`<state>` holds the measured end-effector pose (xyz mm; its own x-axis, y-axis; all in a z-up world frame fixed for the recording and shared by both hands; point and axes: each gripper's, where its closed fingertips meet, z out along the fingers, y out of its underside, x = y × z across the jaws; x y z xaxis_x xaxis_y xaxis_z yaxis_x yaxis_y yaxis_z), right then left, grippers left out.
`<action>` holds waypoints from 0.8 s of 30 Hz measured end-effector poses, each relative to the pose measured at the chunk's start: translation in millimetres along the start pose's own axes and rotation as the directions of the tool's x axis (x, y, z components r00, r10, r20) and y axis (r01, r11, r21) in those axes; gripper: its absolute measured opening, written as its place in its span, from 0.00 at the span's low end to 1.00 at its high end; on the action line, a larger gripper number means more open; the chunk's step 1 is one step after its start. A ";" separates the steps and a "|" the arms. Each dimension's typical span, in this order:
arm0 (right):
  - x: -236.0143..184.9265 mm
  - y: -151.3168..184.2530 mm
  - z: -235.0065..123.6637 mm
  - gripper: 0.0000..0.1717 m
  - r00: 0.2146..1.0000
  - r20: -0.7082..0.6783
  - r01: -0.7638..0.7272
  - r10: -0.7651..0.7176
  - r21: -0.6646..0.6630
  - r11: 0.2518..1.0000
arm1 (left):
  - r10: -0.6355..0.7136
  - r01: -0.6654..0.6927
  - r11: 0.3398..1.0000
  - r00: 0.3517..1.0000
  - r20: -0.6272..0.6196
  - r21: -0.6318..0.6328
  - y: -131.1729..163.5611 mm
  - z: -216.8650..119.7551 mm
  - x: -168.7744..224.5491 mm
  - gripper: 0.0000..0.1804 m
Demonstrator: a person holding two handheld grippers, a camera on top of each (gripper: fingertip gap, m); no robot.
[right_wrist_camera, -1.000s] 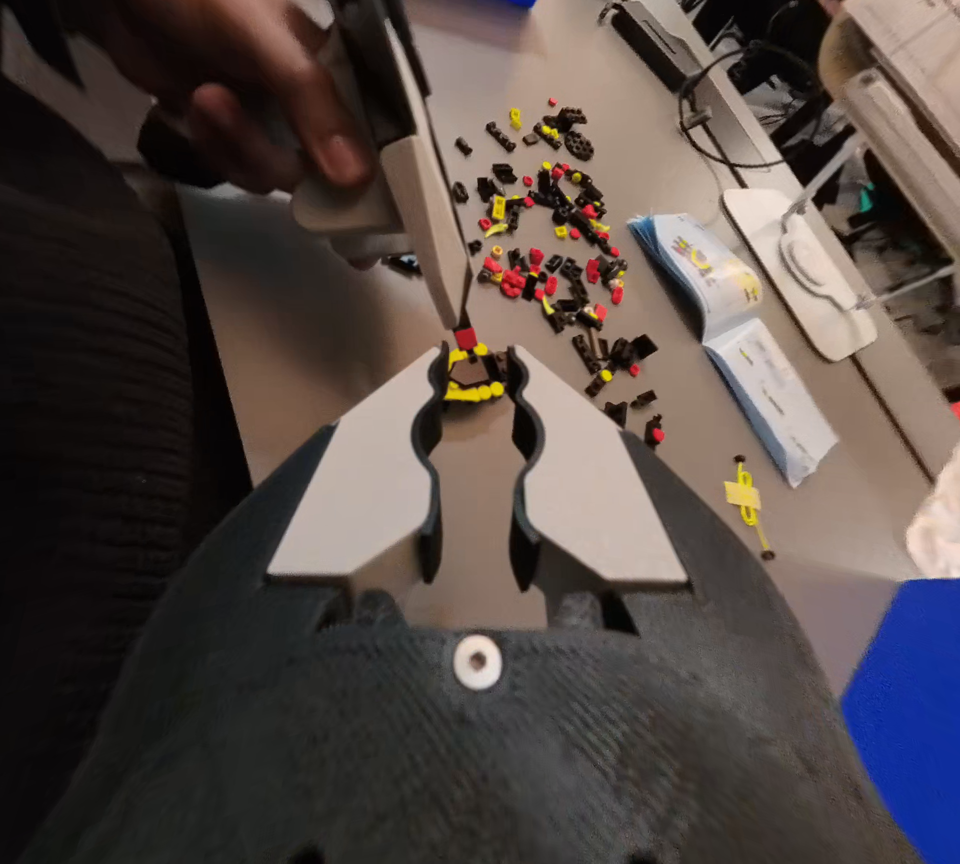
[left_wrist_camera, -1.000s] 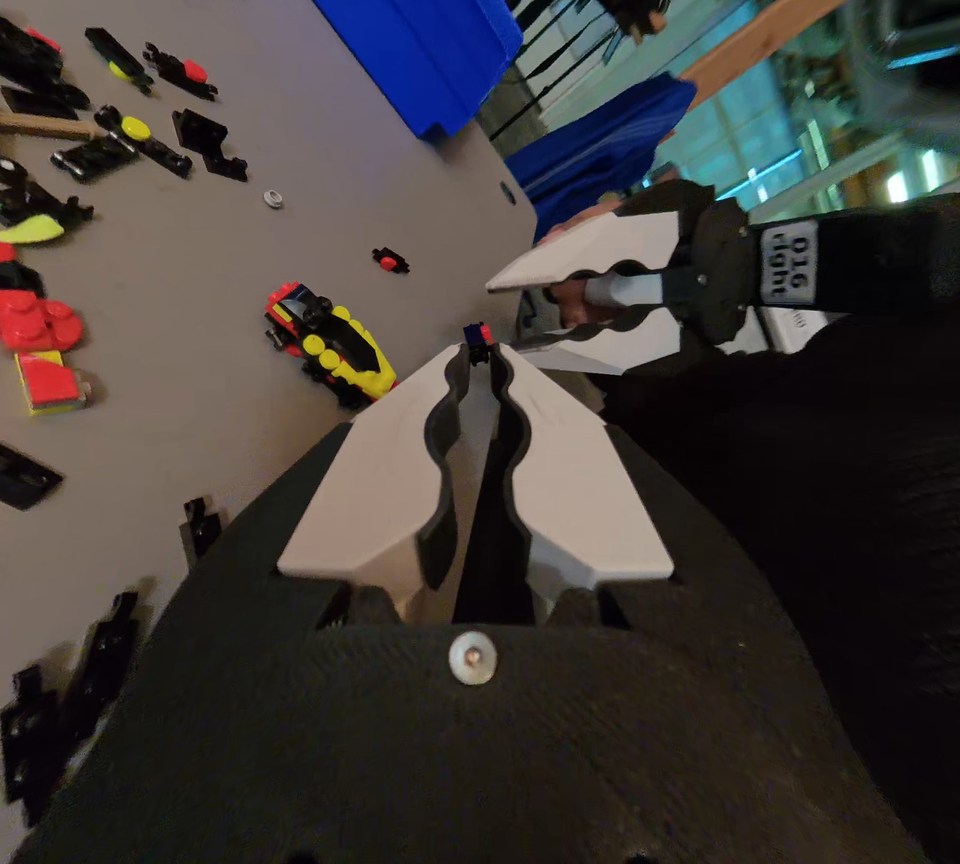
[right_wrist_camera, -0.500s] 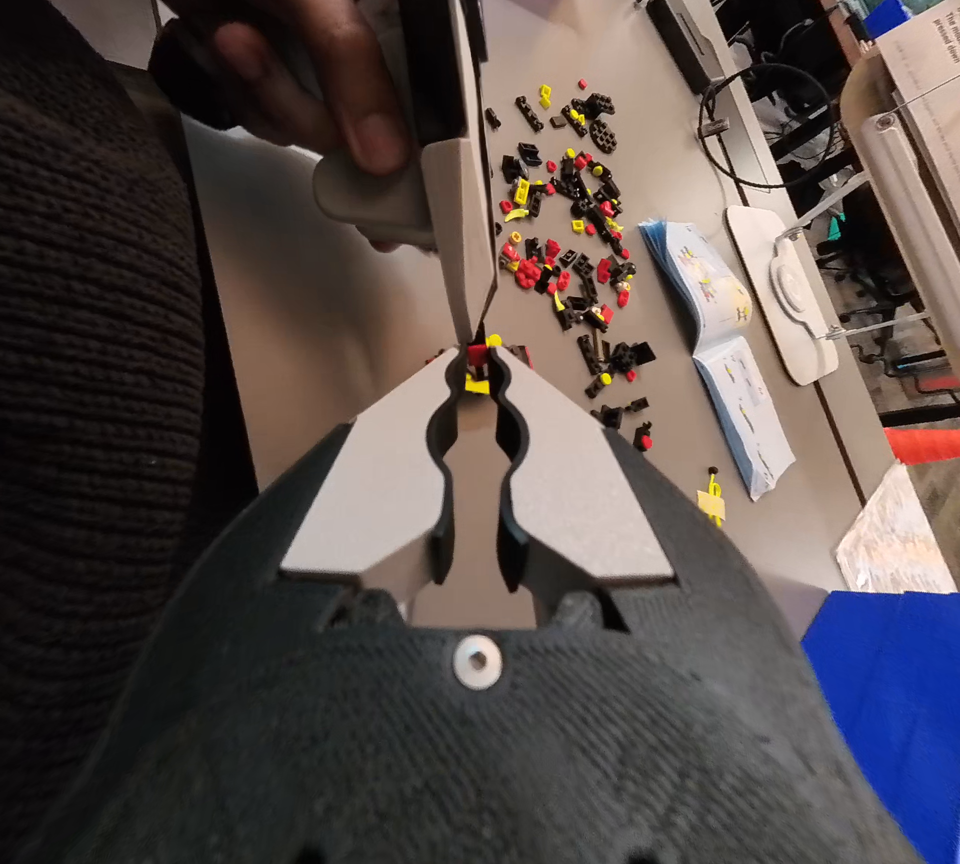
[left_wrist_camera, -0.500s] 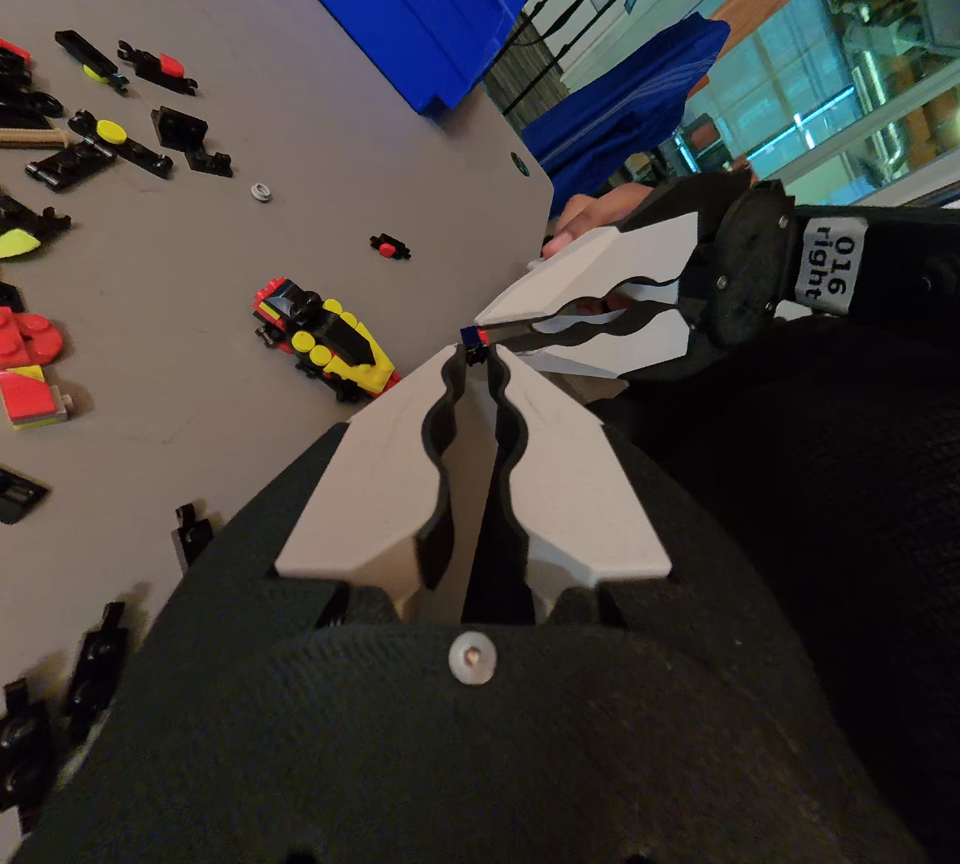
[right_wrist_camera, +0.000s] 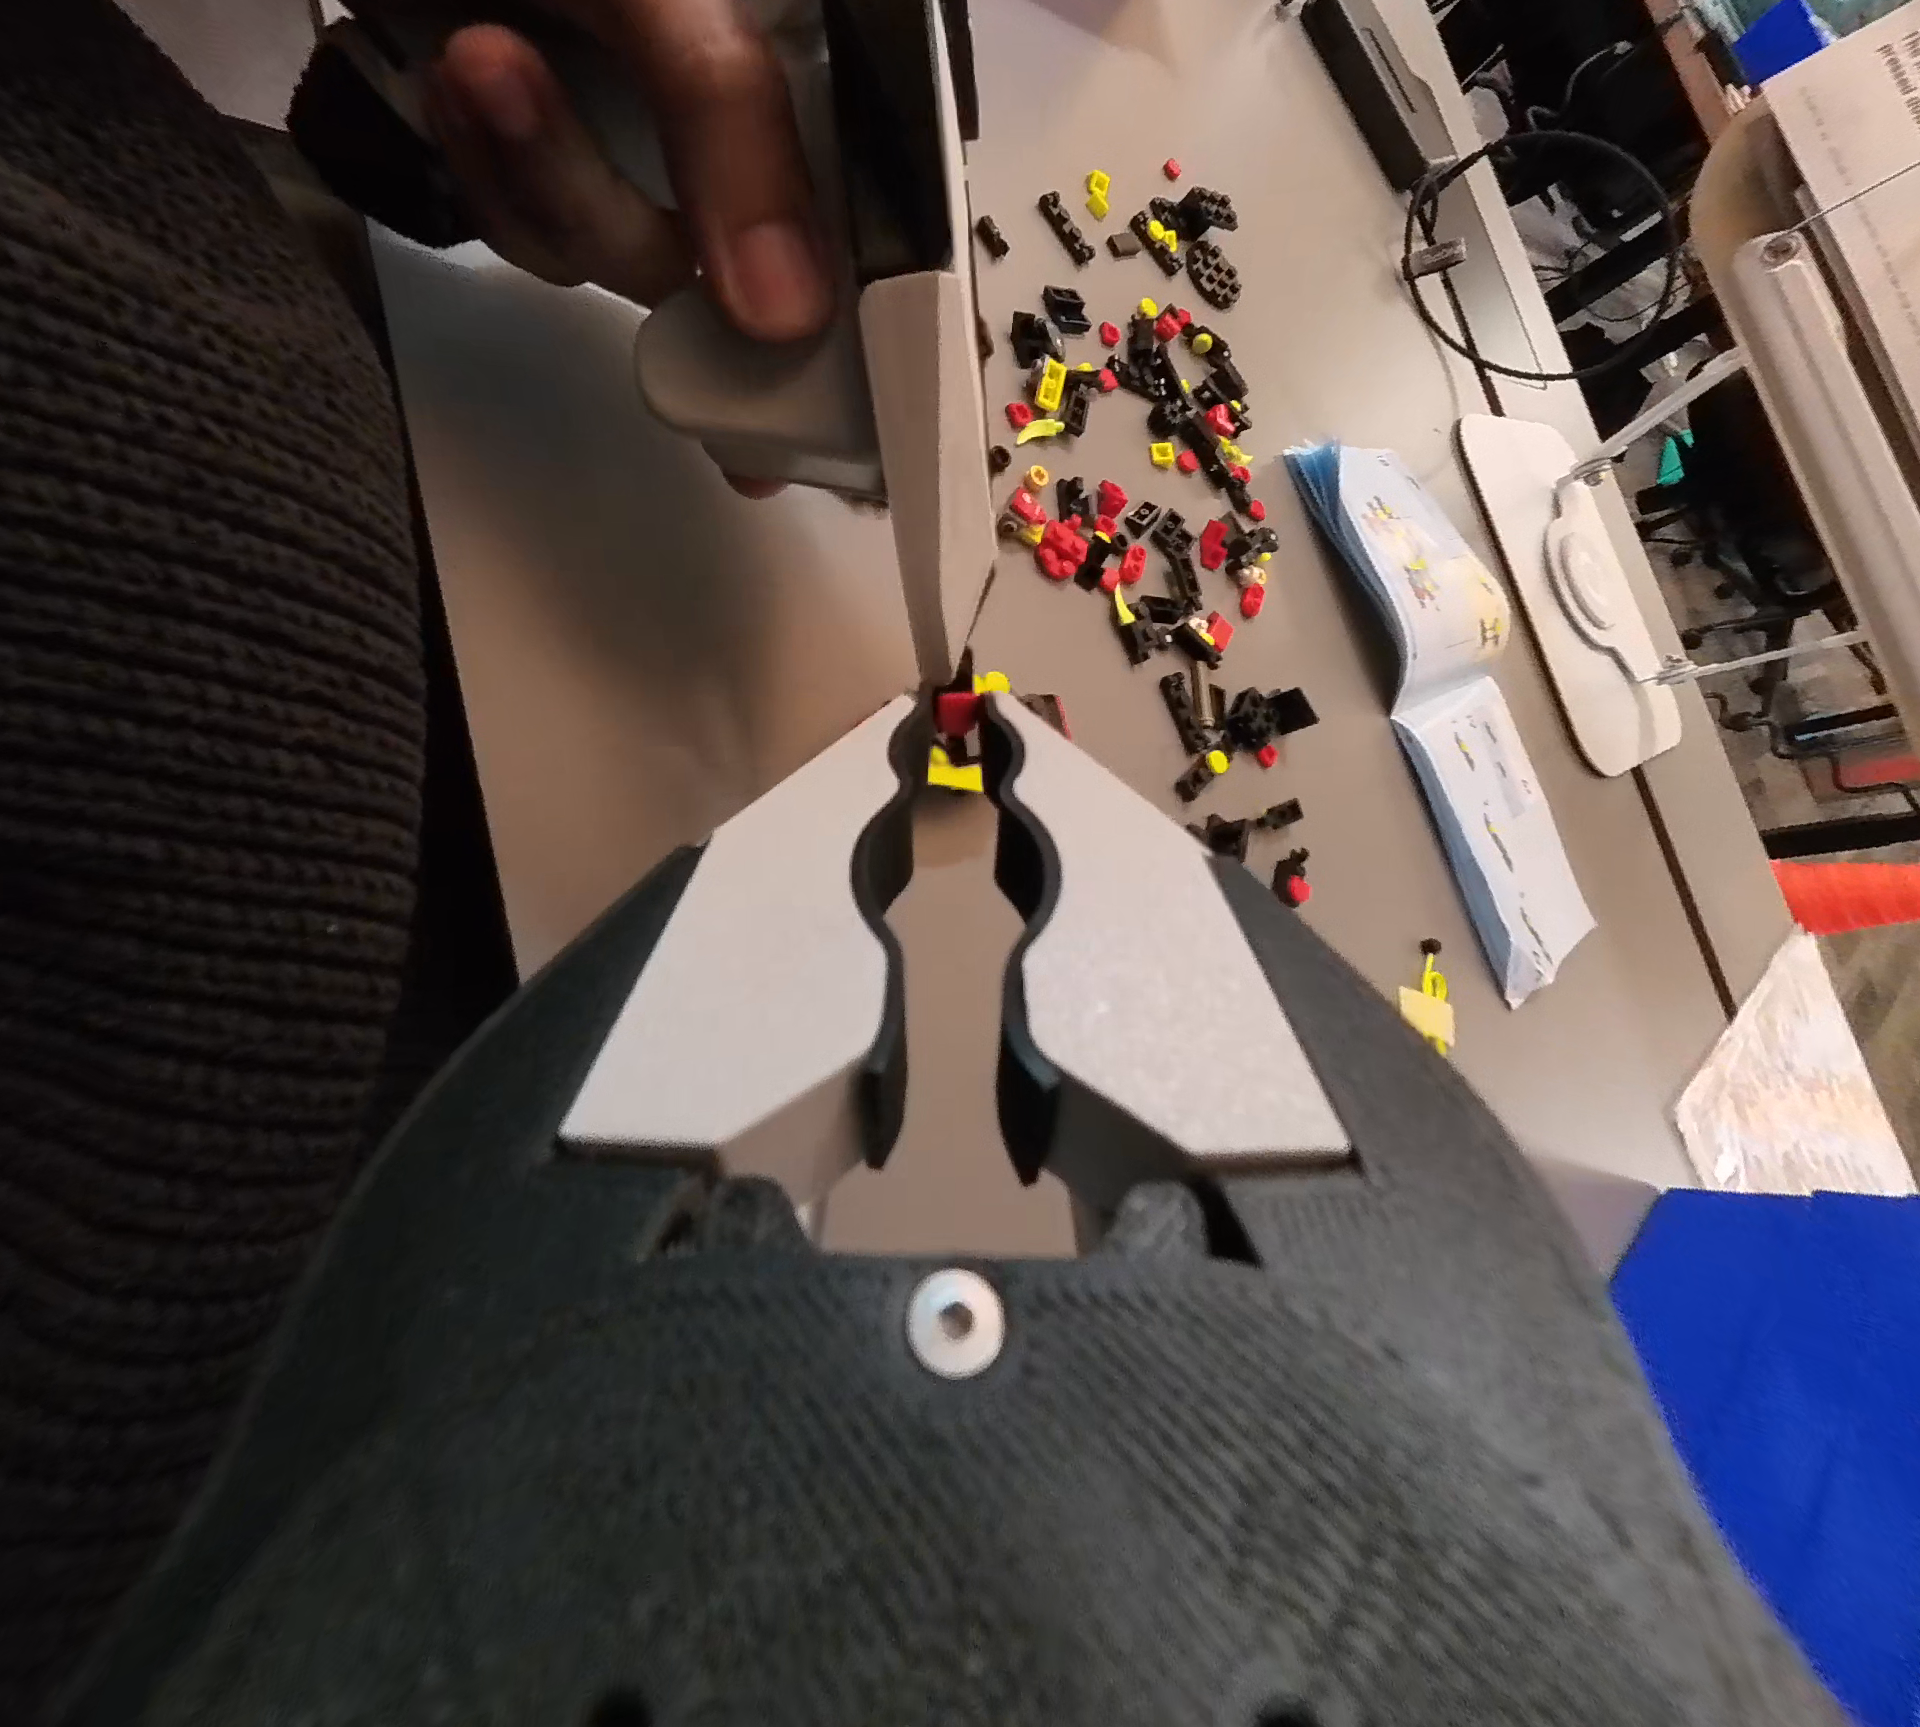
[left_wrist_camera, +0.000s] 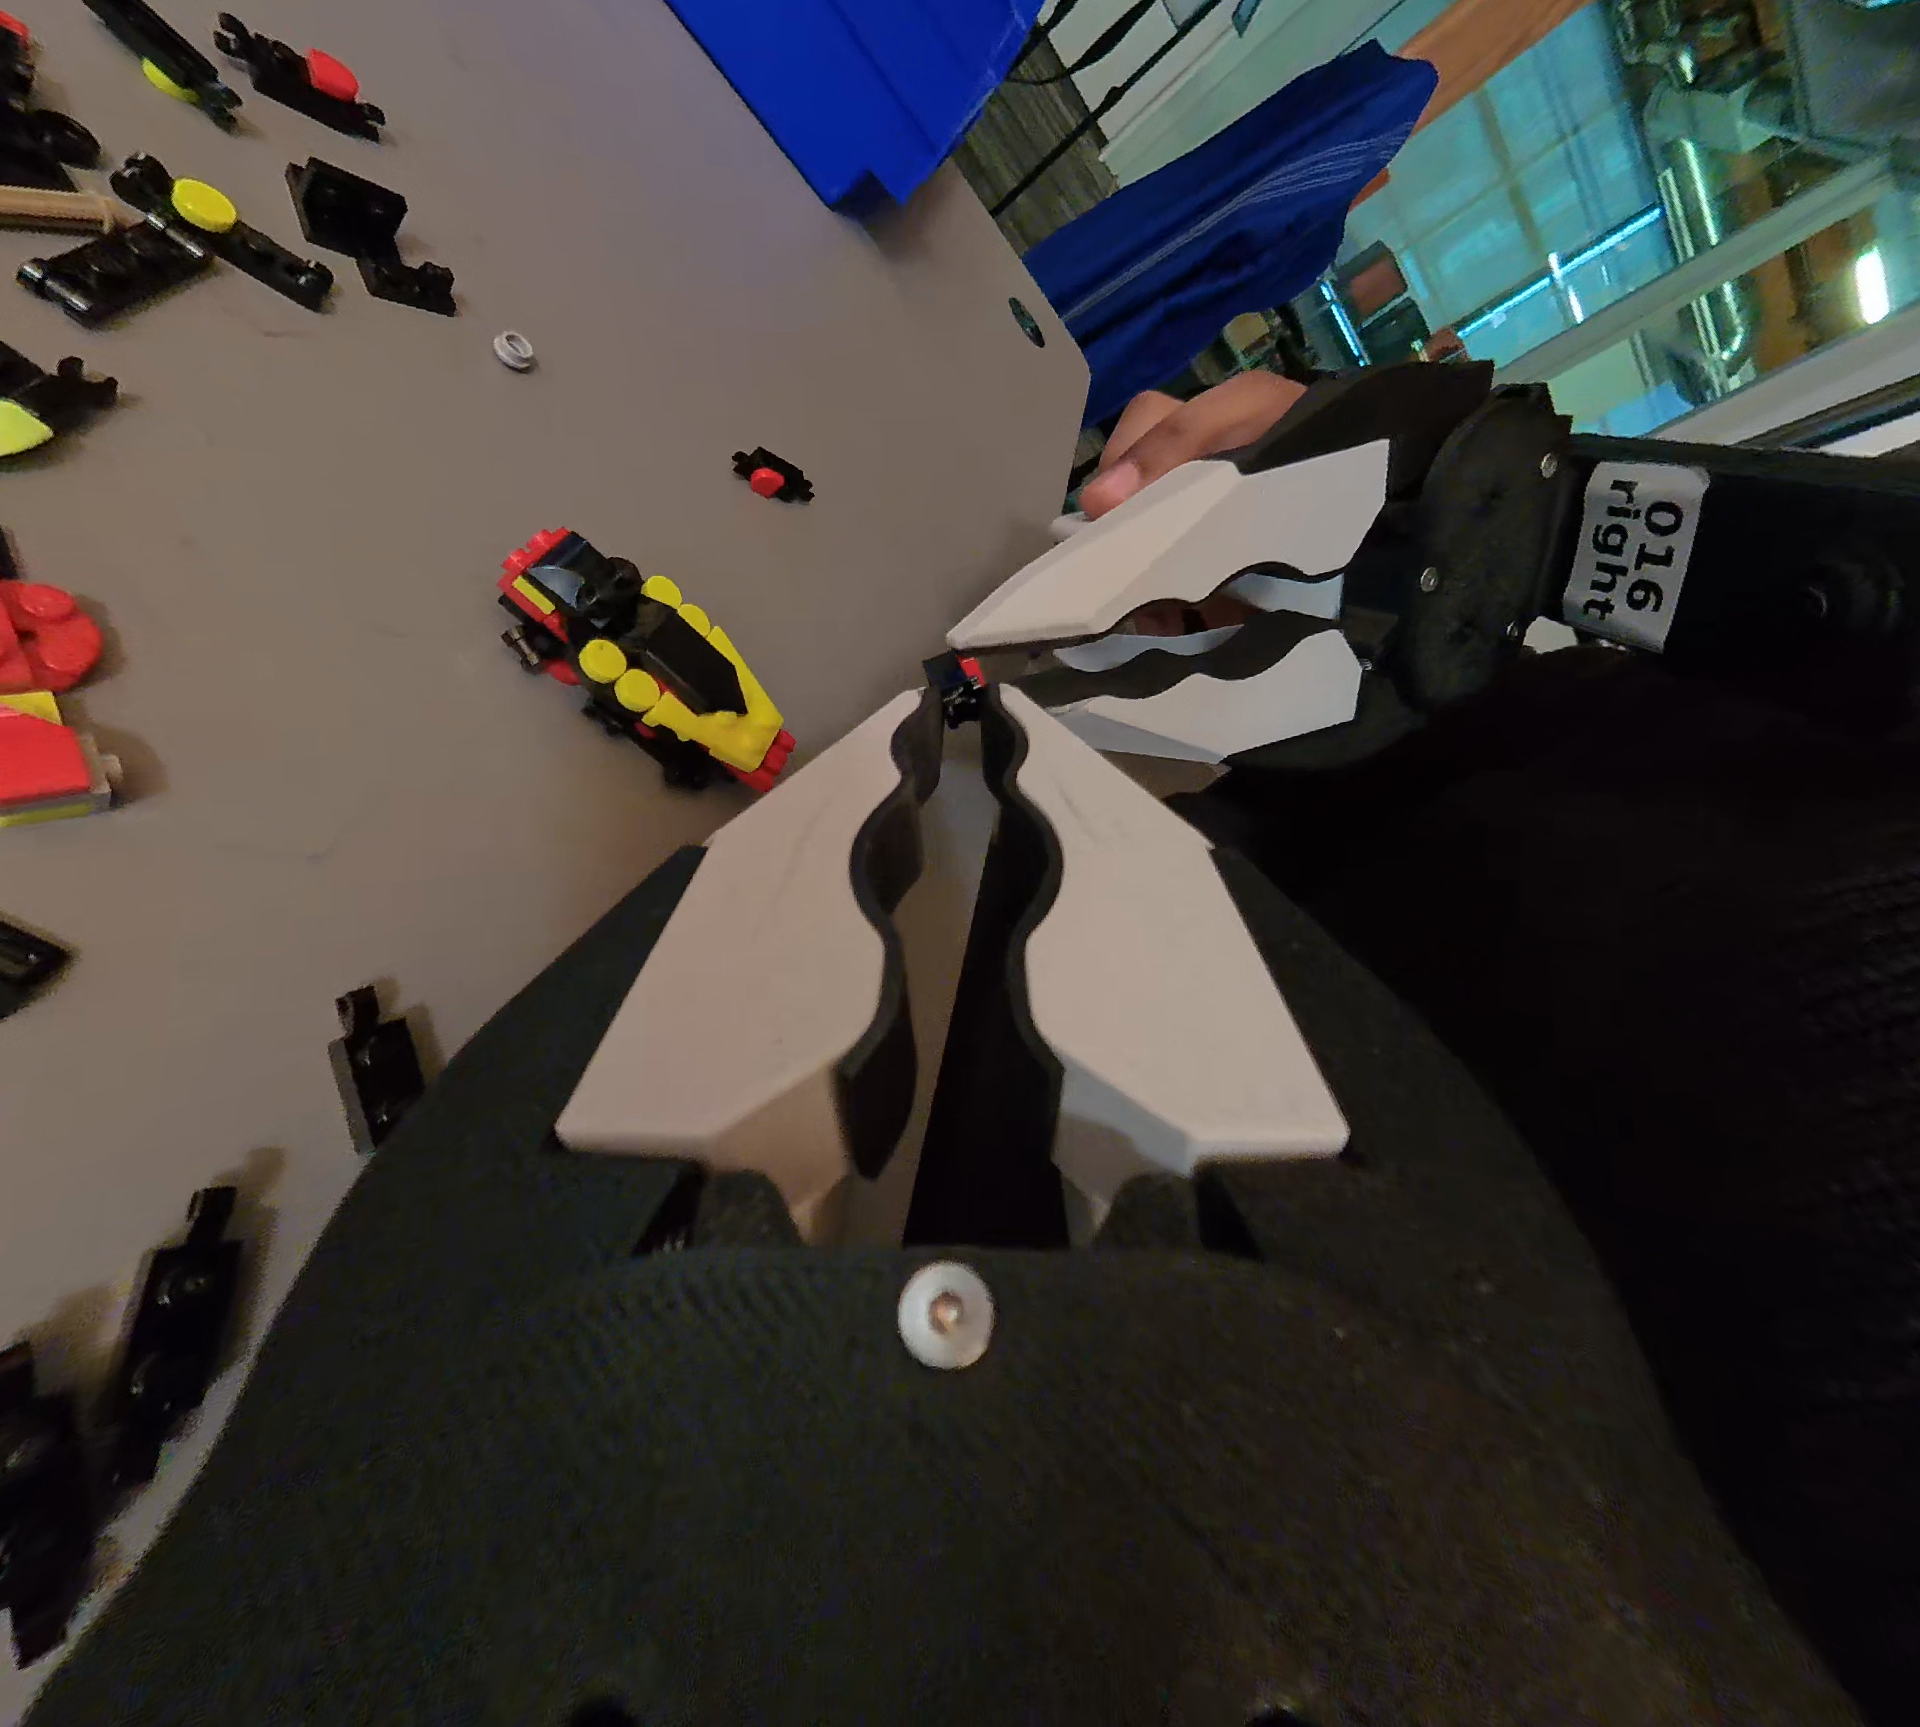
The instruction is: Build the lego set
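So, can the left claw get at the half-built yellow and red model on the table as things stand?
Probably not yet. The way to the model is free on the bare grey table, but the left claw is shut on a small red and black piece that the right claw also grips.

Sticker: a white sticker (left_wrist_camera: 1631, 555) with black print sits on the black body of the right gripper (left_wrist_camera: 971, 657), at the right side of the left wrist view
Booklet: an open blue booklet (right_wrist_camera: 1455, 638) at the right of the right wrist view, its print too small to read
Paper: a pale paper sheet (right_wrist_camera: 1860, 119) with dark print, upper right, cut off by the edge
Tag: a yellow tag (right_wrist_camera: 1425, 1012), nothing to read on it
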<state>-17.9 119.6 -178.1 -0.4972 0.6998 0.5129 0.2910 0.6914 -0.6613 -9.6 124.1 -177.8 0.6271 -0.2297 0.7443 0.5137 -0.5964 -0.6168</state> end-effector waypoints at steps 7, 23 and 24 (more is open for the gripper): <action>-0.6 1.1 1.1 0.04 1.000 0.009 -0.017 0.017 0.001 1.000 | 0.013 -0.013 1.000 1.000 -0.003 -0.006 0.6 0.2 0.4 0.02; 6.6 4.7 0.7 0.03 0.998 -0.057 0.018 -0.021 -0.051 0.999 | -0.007 0.005 0.998 0.999 0.040 0.062 -7.9 3.5 -1.8 0.02; 7.4 5.4 0.7 0.03 0.997 -0.068 0.028 -0.032 -0.060 0.998 | 0.006 -0.009 0.998 0.999 0.054 0.065 -8.7 4.2 -2.1 0.02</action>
<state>-20.5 128.4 -178.2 -0.4494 0.6881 0.5697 0.3258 0.7200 -0.6127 -13.0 133.0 -175.1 0.6608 -0.1914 0.7257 0.5446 -0.5431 -0.6391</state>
